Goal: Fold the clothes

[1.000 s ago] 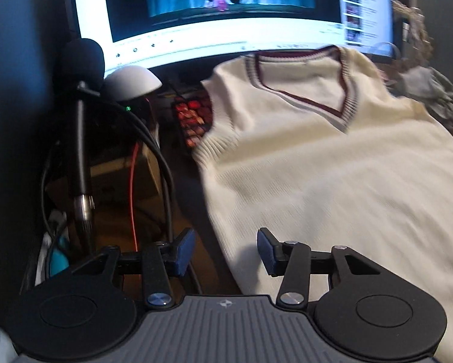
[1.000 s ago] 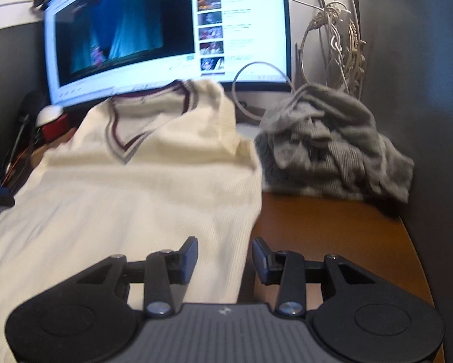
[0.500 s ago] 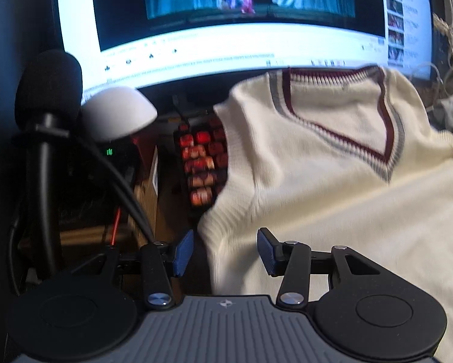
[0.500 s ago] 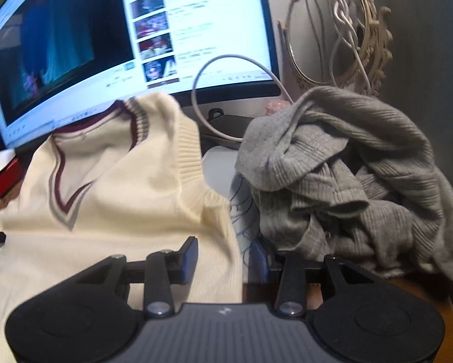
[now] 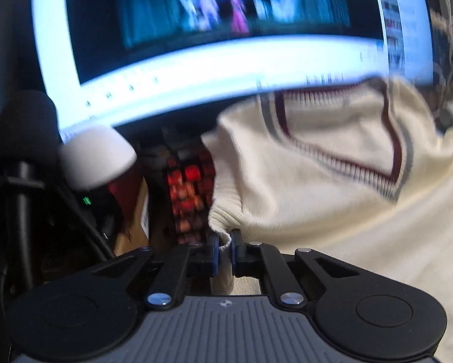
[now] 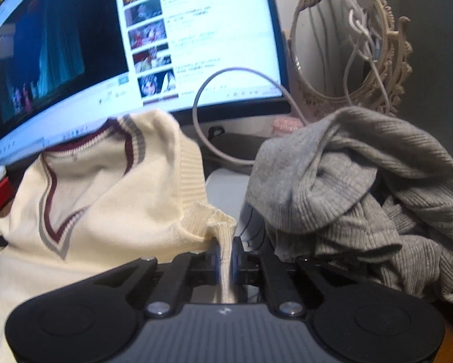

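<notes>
1. Here, your left gripper [image 5: 223, 249] is clenched on the ribbed armhole edge of the cream knitted sleeveless V-neck vest with maroon and grey neck trim [image 5: 332, 199]; a small tuft of rib shows between the blue pads.
2. Likewise, your right gripper [image 6: 224, 260] is clamped on the opposite ribbed armhole edge of the same vest [image 6: 111, 211], with a strip of rib running down between its fingers.
3. The vest lies face up, its V-neck toward the curved computer monitor [image 6: 75, 45] at the back edge of the desk and its body running toward you. Its long axis is therefore near to far, and your two grips sit at either end of a line across that axis, each arm on its own side, neither reaching over.
4. Directly ahead of each gripper lies the shoulder part of the vest; the hem end is out of sight below both cameras, so how it lies cannot be told.
5. Just right of the right gripper sits a crumpled grey ribbed knit garment [image 6: 377, 199], close to the vest but apart from it. Left of the left gripper stand a black foam-capped microphone [image 5: 23, 139] and a red-lit keyboard [image 5: 190, 193].
6. Judgement: any fold carried from these grips would turn about the crosswise line, bringing the neck end toward you; keep both grippers level so the shoulders travel together.
</notes>
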{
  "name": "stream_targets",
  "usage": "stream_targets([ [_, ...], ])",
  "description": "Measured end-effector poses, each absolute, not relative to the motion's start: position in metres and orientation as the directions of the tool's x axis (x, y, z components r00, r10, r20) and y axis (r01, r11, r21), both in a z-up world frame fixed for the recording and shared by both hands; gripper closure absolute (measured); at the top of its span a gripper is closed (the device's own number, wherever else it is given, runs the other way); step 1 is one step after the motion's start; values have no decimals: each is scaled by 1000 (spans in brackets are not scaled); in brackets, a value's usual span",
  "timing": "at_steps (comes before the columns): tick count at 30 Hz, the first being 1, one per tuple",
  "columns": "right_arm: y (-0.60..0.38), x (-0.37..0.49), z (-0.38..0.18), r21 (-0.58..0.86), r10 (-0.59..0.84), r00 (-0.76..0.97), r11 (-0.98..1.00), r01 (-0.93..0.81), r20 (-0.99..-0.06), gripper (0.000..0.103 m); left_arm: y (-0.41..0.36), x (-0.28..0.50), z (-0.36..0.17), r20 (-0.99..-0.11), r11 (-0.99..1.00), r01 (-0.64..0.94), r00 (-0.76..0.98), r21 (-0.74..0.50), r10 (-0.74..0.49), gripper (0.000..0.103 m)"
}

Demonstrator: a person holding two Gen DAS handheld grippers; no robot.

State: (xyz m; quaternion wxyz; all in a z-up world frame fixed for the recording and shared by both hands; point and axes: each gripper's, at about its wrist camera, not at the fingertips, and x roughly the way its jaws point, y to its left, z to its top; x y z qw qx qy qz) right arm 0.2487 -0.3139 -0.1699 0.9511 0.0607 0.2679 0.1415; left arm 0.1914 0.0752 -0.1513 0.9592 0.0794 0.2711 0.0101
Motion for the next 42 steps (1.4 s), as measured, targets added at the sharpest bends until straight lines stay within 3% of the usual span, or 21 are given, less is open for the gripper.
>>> stream_targets([
  [3,-313,246,-164,197,297,838,953,-231,-457,97,79,196,-146,-499,991,11,865,133,57,96],
  [8,-310,253,-167,187,281,815,959,-214,-506,96,74,204,-146,-523,988,29,850,153,55,92],
  [10,-312,246,-165,149,257,823,966,-210,-507,91,71,193,-143,-520,985,47,853,166,47,79],
  [11,-313,240,-161,125,248,830,969,-214,-499,90,70,185,-141,-519,984,56,854,168,40,68],
  [12,-314,233,-158,97,237,837,971,-218,-494,90,69,178,-140,-518,983,65,855,170,33,64],
  [15,-311,207,-149,25,244,831,963,-268,-500,87,64,148,-133,-522,979,100,853,178,8,64],
  [17,-305,185,-147,13,288,809,945,-328,-512,79,55,125,-131,-521,972,141,854,188,-23,64],
  [23,-264,131,-157,-37,413,691,843,-536,-594,78,8,91,-160,-597,917,320,793,237,-122,65],
  [26,-249,125,-170,-56,389,661,836,-546,-642,78,5,82,-174,-626,917,343,766,204,-148,80],
  [30,-259,112,-170,-19,399,653,845,-534,-643,78,8,63,-176,-632,911,366,755,188,-173,89],
  [40,-263,73,-173,-19,398,675,854,-520,-622,78,7,32,-176,-585,881,392,792,266,-176,89],
  [42,-263,74,-172,-15,401,672,853,-522,-623,78,6,29,-175,-574,869,398,800,293,-174,79],
])
